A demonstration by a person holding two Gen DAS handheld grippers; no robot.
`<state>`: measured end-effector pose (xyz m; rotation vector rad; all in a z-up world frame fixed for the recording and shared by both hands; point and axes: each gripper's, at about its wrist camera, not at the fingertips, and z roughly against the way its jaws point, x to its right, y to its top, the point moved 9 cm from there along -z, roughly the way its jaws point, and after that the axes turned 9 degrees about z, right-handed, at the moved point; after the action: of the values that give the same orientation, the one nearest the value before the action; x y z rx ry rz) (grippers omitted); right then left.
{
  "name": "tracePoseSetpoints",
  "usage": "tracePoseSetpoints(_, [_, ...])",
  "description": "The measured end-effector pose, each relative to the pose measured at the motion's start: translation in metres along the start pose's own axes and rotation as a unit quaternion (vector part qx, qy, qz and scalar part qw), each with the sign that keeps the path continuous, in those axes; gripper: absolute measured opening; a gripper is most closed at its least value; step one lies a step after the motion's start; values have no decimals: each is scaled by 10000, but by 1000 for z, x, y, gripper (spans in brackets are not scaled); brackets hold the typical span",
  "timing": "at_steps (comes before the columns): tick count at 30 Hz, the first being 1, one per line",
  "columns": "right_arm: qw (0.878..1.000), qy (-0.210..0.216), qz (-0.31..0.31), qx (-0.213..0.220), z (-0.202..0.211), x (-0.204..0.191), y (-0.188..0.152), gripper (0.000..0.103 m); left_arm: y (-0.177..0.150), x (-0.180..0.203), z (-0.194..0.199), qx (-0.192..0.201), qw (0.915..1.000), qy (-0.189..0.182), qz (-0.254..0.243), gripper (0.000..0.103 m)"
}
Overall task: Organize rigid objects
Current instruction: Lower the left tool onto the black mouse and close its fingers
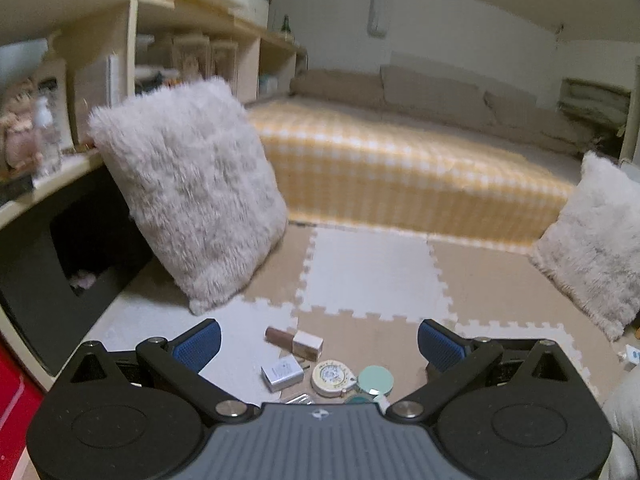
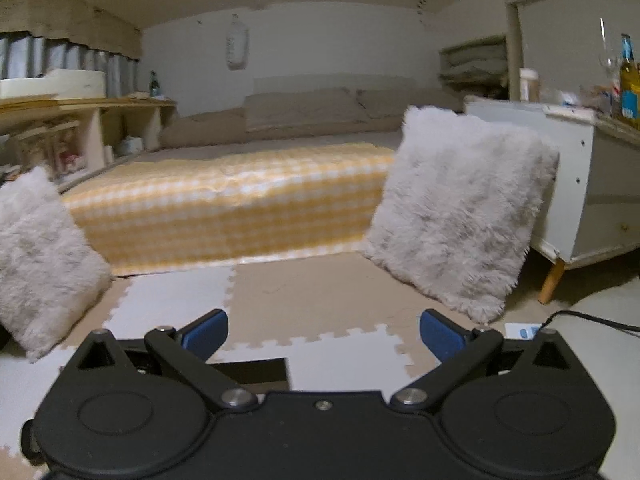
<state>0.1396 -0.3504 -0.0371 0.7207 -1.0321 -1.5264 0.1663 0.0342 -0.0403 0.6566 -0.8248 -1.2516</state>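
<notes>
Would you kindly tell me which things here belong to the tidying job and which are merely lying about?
Job:
lipstick tube
white charger plug
round tape measure
mint compact
left claw, open

Lying about:
fluffy cushions
yellow checked blanket
foam floor mat

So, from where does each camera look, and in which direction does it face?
Left wrist: sits on the left gripper, low over the foam floor mat, facing the bed; its open blue fingers frame a lipstick tube, a charger and a tape measure.
Right wrist: sits on the right gripper, also facing the bed; open fingers, nothing between them.
Shared: the bed, the mat and two fluffy cushions.
</notes>
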Motion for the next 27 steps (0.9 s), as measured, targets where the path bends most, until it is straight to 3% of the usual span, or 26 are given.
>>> tracePoseSetpoints(2, [9998,-111,-36,-137,-12,9,-5,103,1,-5,-16,-102,9998,166,6,103])
tracePoseSetpoints(8, [9971,210,30,-724,-44,12,-26,103,-8,-32,-66,-691,9949,724,143,103])
tracePoseSetpoints(15, [9840,607,227,-1662,-80,-2,-57,103,-51,-74,-122,-1864,9741,1237,324,102])
tracePoseSetpoints(19, [9723,773,76,-2203,-98,-2,-75,100,-72,-94,-140,-2344,9614,1346,509,90])
tracePoseSetpoints(21, [9681,890,-51,-2342,-102,-2,-81,80,-80,-101,-144,-2525,9557,1410,542,85])
tracePoseSetpoints(24, [9601,1154,-221,-2538,-109,-7,-88,59,-91,-106,-149,-2779,9480,1451,547,80])
tracePoseSetpoints(27, [9532,1359,-127,-2698,-113,-18,-93,49,-102,-106,-157,-2987,9418,1456,507,75])
